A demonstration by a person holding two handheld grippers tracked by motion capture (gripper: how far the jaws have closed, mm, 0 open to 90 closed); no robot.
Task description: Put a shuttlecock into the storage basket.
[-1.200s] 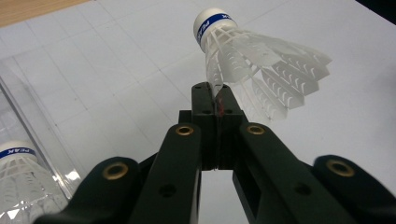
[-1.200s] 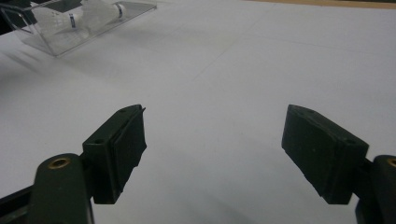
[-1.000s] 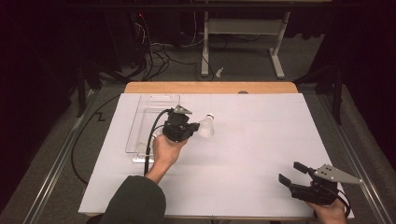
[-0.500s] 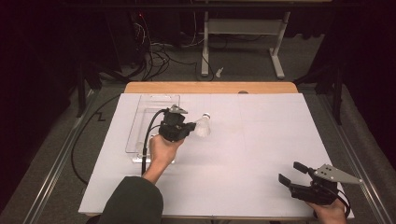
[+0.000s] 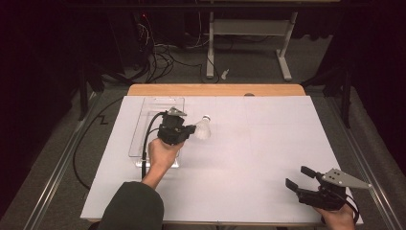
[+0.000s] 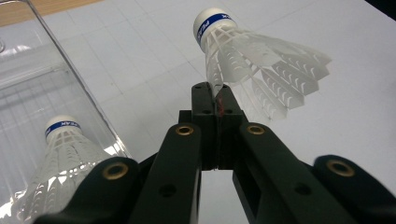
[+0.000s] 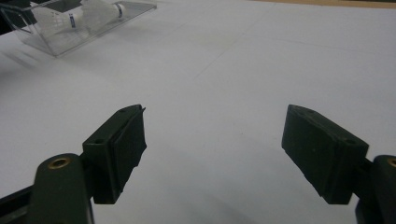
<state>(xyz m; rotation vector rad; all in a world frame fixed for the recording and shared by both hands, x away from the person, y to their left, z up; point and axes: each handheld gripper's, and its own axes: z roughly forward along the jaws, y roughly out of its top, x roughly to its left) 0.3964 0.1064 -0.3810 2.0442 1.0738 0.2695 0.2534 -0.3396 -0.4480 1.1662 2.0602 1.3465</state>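
Observation:
My left gripper (image 6: 216, 100) is shut on one feather of a white shuttlecock (image 6: 252, 56) that has a blue band on its cork. It holds the shuttlecock above the white table, cork pointing away. In the high view this left gripper (image 5: 191, 129) and its shuttlecock (image 5: 203, 128) hang just right of a clear plastic tray (image 5: 153, 108). A second shuttlecock (image 6: 63, 149) lies inside that tray (image 6: 28, 84). My right gripper (image 5: 298, 176) rests near the table's front right corner. Its jaws stand wide open over bare paper, with nothing between them (image 7: 215, 121).
White paper covers the table (image 5: 249, 143), with a wooden strip (image 5: 215, 89) showing at the far edge. A black cable (image 5: 143, 143) trails from the left gripper across the tray. Far off in the right gripper view, the tray (image 7: 60, 39) holds a shuttlecock (image 7: 93, 16).
The left gripper has drifted slightly left toward the tray, carrying the shuttlecock with it. The right gripper has stayed where it was.

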